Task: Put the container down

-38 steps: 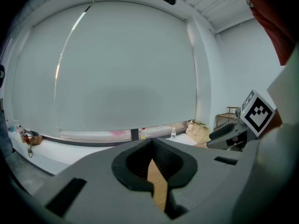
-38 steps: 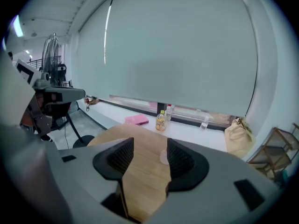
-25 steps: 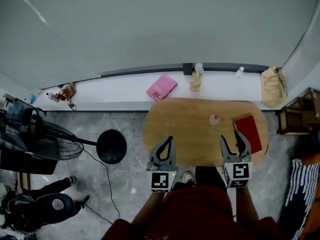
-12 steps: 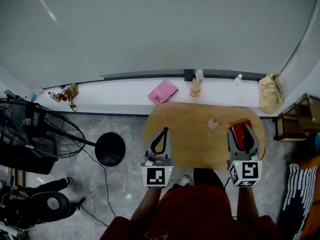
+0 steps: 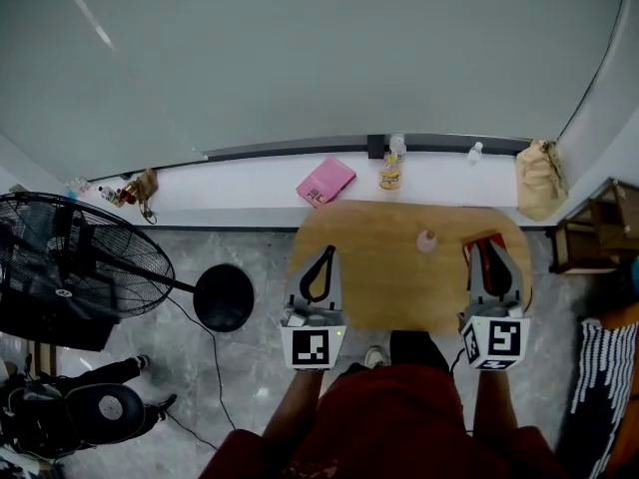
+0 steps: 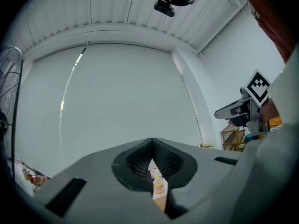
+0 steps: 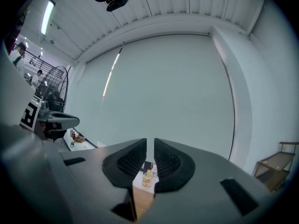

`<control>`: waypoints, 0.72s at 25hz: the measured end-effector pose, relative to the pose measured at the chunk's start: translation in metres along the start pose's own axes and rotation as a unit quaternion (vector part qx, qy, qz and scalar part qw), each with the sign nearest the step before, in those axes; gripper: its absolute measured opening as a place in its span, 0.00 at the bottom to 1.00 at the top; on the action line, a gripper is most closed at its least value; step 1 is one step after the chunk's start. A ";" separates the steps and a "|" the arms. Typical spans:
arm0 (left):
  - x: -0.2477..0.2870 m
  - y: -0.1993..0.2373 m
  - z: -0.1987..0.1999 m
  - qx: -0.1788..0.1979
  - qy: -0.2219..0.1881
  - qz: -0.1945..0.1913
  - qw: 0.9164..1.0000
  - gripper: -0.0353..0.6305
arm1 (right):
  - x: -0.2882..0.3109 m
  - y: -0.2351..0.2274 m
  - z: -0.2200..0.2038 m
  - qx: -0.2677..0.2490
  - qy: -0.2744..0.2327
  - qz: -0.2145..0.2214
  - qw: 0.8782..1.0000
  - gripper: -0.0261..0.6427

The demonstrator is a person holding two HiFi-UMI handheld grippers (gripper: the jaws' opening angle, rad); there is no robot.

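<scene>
A small pink container (image 5: 427, 240) stands upright on the round wooden table (image 5: 379, 267), and neither gripper touches it. My left gripper (image 5: 324, 253) hovers over the table's left part, held level. Its fingertips meet in the left gripper view (image 6: 151, 142), shut on nothing. My right gripper (image 5: 490, 246) hangs above a red book (image 5: 480, 246) at the table's right. Its jaws have just been closing and now leave a narrow slit (image 7: 150, 143) with nothing between them.
On the white ledge (image 5: 230, 183) behind the table lie a pink book (image 5: 324, 182), a yellow bottle (image 5: 389, 173), two clear bottles and a brown paper bag (image 5: 540, 180). A floor fan (image 5: 80, 267) stands left, a wooden shelf (image 5: 599, 230) right.
Both grippers have risen toward the head camera. The right jaws have gone from wide apart to a narrow slit, with nothing taken hold of. The pink container has not moved.
</scene>
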State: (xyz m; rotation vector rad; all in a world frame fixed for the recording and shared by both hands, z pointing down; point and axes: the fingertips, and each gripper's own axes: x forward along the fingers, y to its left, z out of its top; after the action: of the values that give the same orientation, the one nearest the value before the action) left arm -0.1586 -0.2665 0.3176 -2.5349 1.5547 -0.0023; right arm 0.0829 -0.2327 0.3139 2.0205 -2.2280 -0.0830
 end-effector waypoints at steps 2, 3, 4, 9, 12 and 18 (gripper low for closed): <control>0.000 -0.002 0.001 0.005 0.000 -0.002 1.000 0.06 | -0.002 -0.002 0.000 0.000 -0.001 -0.003 1.000 0.07; 0.000 -0.003 0.002 0.007 0.000 -0.004 1.000 0.06 | -0.003 -0.002 0.000 0.000 -0.002 -0.004 1.000 0.05; 0.000 -0.003 0.003 0.008 -0.001 -0.004 1.000 0.06 | -0.004 -0.002 0.001 -0.001 -0.003 -0.003 1.000 0.04; 0.002 -0.007 0.008 0.018 -0.009 -0.012 1.000 0.06 | -0.006 -0.003 0.000 -0.006 0.002 -0.007 1.000 0.03; 0.002 -0.007 0.010 0.006 -0.013 -0.013 1.000 0.06 | -0.008 -0.002 0.002 -0.009 0.001 -0.010 1.000 0.03; 0.003 -0.007 0.010 0.012 -0.009 -0.016 1.000 0.06 | -0.006 -0.002 0.003 -0.011 -0.002 -0.012 1.000 0.03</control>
State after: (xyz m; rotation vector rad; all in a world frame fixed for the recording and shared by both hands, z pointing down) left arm -0.1498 -0.2641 0.3085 -2.5338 1.4991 -0.0003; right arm 0.0851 -0.2274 0.3108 2.0375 -2.1964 -0.1126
